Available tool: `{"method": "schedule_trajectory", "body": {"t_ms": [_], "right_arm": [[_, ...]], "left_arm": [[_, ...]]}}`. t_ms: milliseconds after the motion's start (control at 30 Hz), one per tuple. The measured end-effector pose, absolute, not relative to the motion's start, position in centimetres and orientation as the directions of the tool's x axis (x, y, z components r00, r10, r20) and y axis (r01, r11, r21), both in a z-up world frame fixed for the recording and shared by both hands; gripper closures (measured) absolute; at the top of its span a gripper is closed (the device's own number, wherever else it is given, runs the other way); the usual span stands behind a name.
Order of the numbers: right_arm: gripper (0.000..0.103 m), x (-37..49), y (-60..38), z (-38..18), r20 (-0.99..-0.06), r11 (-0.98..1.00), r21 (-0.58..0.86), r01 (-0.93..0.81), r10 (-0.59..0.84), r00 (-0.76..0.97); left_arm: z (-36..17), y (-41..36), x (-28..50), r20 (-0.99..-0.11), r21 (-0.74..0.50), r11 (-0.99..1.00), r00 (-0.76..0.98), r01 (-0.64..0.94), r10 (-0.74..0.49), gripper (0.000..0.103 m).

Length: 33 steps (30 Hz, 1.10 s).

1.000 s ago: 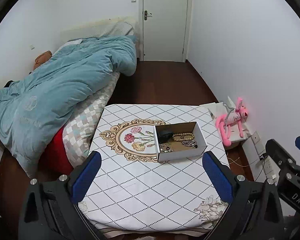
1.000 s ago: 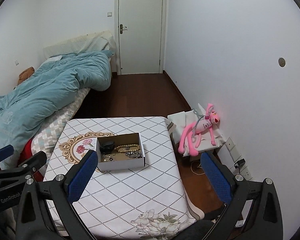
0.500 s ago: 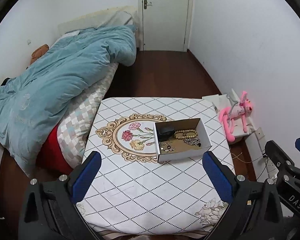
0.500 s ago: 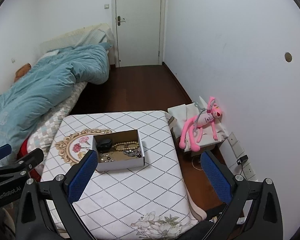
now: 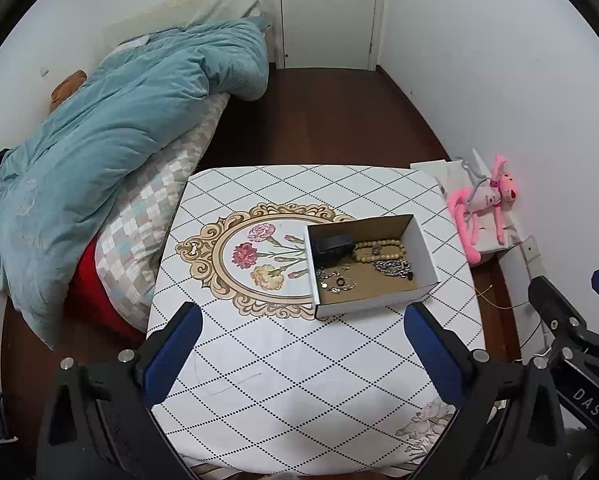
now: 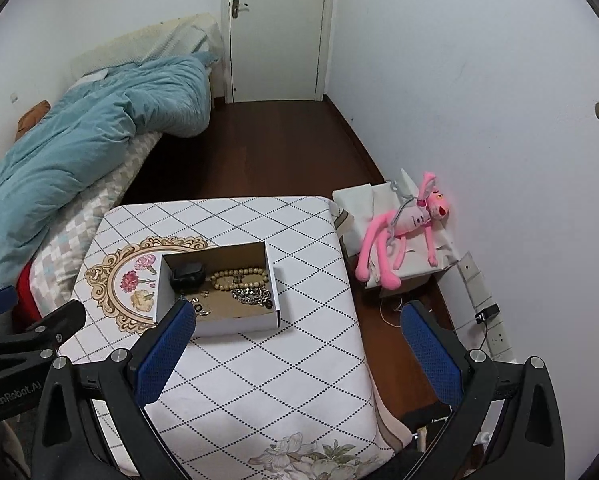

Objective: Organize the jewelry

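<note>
An open white cardboard box (image 5: 426,256) (image 6: 271,292) sits on the right half of a table with a diamond-pattern cloth (image 5: 283,364) (image 6: 259,364). Inside lie a wooden bead bracelet (image 5: 378,251) (image 6: 240,278), a silver chain (image 5: 393,267) (image 6: 255,295), small silver pieces (image 5: 335,280) and a black case (image 5: 333,246) (image 6: 187,274). My left gripper (image 5: 303,344) is open and empty, high above the table's near half. My right gripper (image 6: 299,340) is open and empty, above the table's right edge.
A bed with a blue duvet (image 5: 111,132) (image 6: 79,148) stands left of the table. A pink plush toy (image 5: 483,204) (image 6: 403,228) lies on white boxes by the right wall. Dark wood floor (image 5: 319,116) leads to a white door (image 6: 277,28).
Both cameras have tilted downward and come closer to the table; the box appears larger and nearer. Both grippers stay open and empty.
</note>
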State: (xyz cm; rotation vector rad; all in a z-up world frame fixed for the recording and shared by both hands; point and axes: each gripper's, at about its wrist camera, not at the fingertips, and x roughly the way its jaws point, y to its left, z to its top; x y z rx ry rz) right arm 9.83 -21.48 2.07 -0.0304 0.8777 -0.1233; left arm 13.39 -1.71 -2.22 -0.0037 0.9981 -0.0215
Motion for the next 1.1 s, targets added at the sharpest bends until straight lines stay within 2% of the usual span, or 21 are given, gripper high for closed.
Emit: {"method": "schedule_trajectory", "body": {"t_ms": [1100], "right_arm": [[0.0, 10.53, -21.17, 1.56, -0.78, 0.994, -0.083, 0.075, -0.112, 0.615]], "left_arm": [[-2.34, -1.05, 13.33, -0.836, -0.002, 1.0, 0.548, 0.005, -0.005, 0.0]]}}
